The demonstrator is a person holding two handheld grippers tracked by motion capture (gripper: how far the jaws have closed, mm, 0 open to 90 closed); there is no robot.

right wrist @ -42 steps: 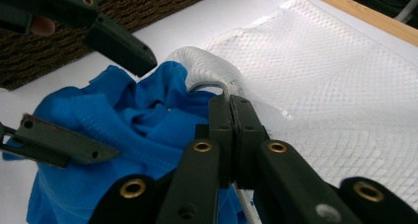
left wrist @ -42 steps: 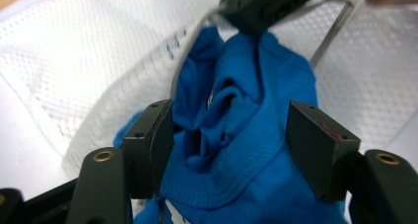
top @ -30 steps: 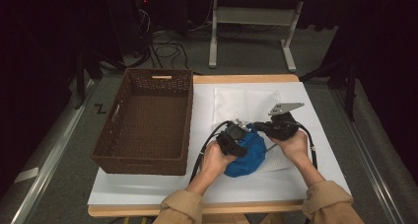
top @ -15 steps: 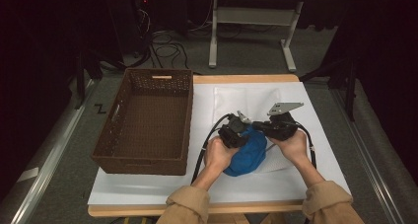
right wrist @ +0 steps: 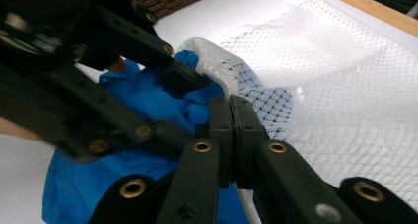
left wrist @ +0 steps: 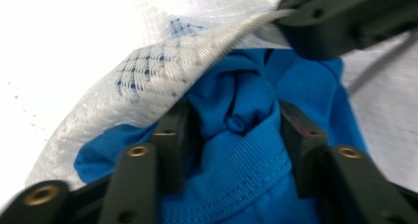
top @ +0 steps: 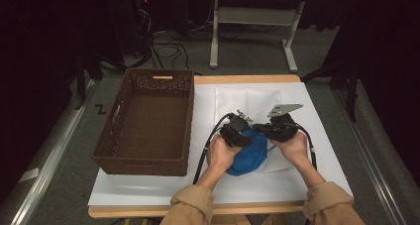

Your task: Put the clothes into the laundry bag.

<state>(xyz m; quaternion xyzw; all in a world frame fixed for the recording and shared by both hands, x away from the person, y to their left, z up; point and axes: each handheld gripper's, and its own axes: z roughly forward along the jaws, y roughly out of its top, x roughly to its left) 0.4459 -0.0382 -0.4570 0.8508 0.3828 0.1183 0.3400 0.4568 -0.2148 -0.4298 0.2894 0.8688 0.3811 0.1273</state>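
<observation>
Since the earlier frame, the left claw [left wrist: 231, 130] has been shifted and its jaws reopened around the blue garment [top: 250, 153] on the worktop [top: 317, 121], while the mesh bag [right wrist: 256, 93] is pinched by the right claw [right wrist: 230, 110], so stuffing seems underway.

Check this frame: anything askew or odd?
Nothing damaged or spilled. The blue garment is only partly inside the white mesh bag; most of it bulges out. The right gripper pinches the bag's rim.
</observation>
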